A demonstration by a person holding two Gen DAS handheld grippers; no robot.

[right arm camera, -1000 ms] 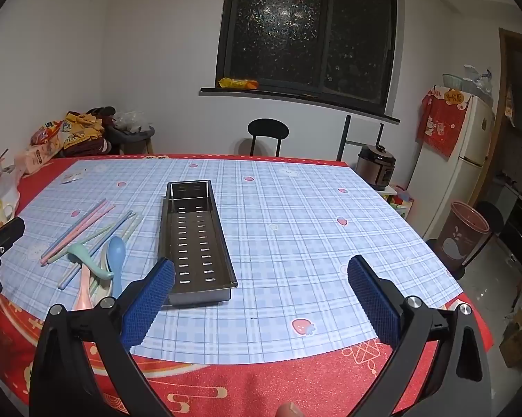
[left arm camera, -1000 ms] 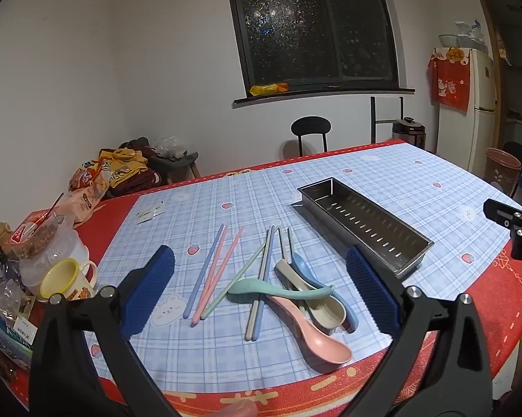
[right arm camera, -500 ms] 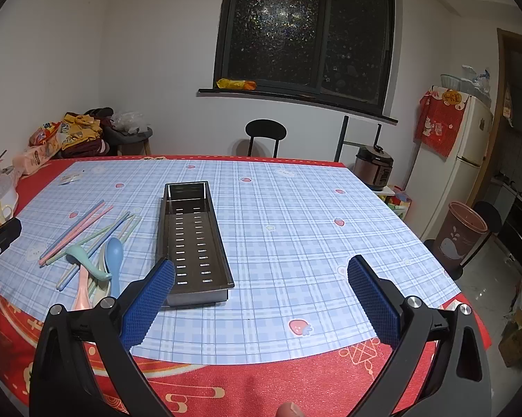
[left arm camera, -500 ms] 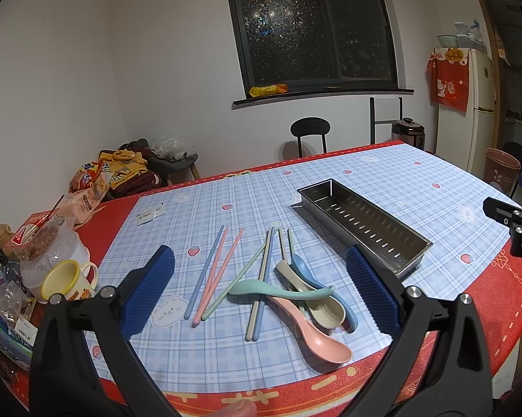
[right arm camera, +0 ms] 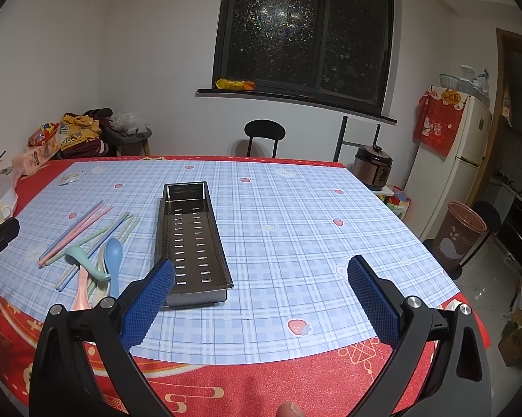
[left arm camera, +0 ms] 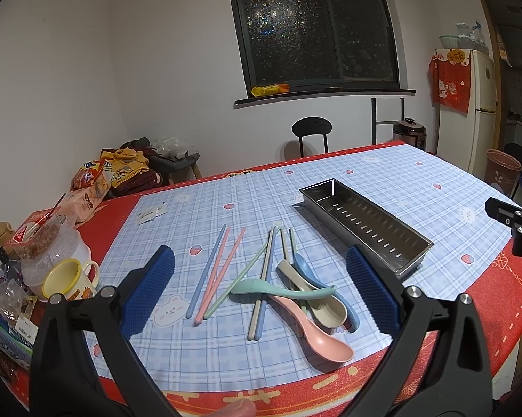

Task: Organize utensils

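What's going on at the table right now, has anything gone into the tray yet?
Nothing yet. A person holds both grippers open above the near edge of the table. The left gripper faces the loose pile of pastel spoons and chopsticks on the checked cloth. The right gripper hovers beside the near end of the metal tray, which is empty. No utensil is being held.

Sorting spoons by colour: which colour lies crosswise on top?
Mint green spoon, clearest in the left wrist view.
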